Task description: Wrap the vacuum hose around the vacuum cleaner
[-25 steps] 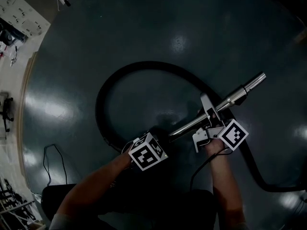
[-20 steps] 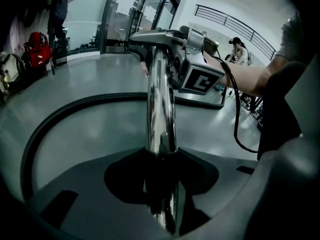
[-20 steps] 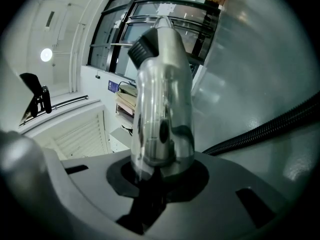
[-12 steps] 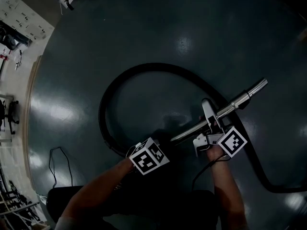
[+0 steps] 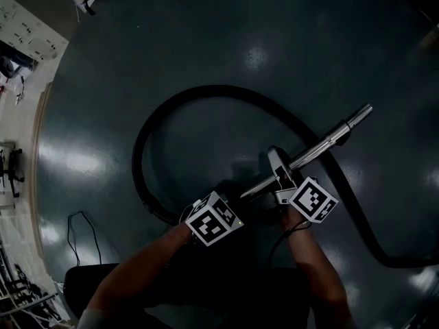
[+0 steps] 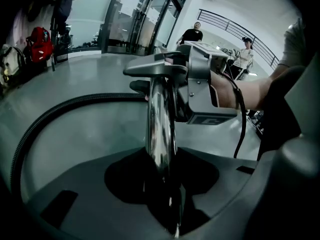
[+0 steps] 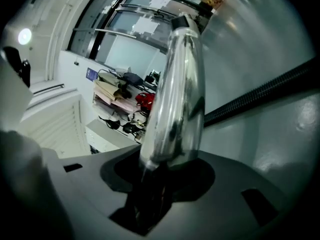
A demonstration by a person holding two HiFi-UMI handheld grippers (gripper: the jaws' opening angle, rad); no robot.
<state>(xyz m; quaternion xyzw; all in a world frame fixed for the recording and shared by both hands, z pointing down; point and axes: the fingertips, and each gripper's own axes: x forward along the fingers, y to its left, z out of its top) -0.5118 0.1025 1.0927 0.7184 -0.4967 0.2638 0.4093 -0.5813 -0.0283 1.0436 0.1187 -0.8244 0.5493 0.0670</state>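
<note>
The left gripper point(image 6: 167, 196) had its fingers clamped on the wand point(image 5: 339, 130) to steady it, while the right gripper point(image 7: 150, 199), its fingers just opening apart around it, was probably regripping.

Vacuum hose point(image 5: 206, 89): matt black, finely ribbed. Metal tube point(image 5: 322, 142): bright chrome silver, streaked with dark reflections. Floor point(image 5: 274, 40): glossy dark grey-teal, dappled with pale blotches of reflected light. Left cube point(image 5: 214, 219) and right cube point(image 5: 313, 200): white faces printed with black square-block markers. Far left, wall point(image 5: 27, 26): white, speckled with small dark items. Bag point(image 6: 39, 43), far left in the left gripper view: red. Far person point(image 6: 192, 35): black top. Second person point(image 6: 245, 58), further right: pale top, dark cap.
</note>
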